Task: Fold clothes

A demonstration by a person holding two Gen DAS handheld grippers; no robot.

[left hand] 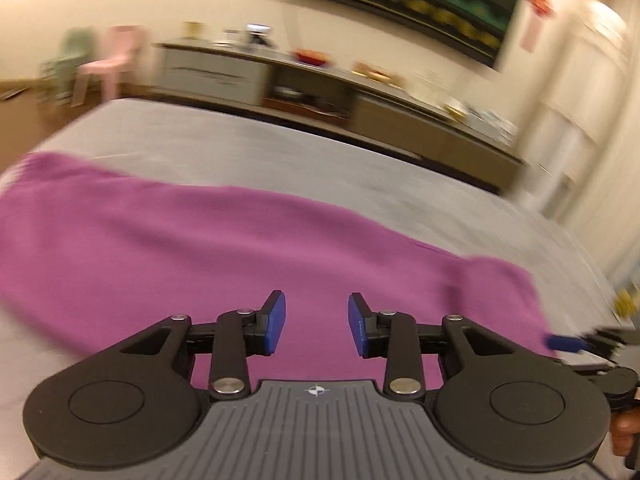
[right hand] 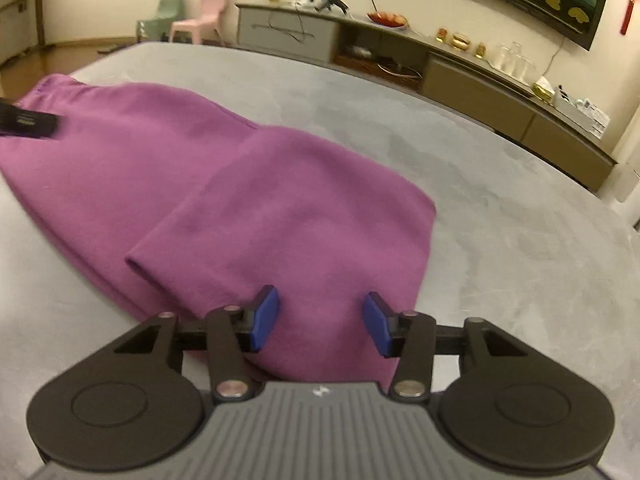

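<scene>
A purple garment (left hand: 208,240) lies spread on a grey surface (left hand: 280,152). In the right wrist view the garment (right hand: 280,216) has its near end folded over onto itself, with the fold's edge running toward the lower left. My left gripper (left hand: 317,322) is open and empty just above the garment's near edge. My right gripper (right hand: 319,318) is open and empty over the folded end. The right gripper's blue fingertip (left hand: 566,342) shows at the right edge of the left wrist view. Part of the left gripper (right hand: 28,122) shows at the far left of the right wrist view.
A long low cabinet (right hand: 460,76) with dishes and glasses runs along the far wall. A pink chair (right hand: 202,18) and a green chair (right hand: 160,20) stand at the far left. The grey surface (right hand: 520,240) extends to the right of the garment.
</scene>
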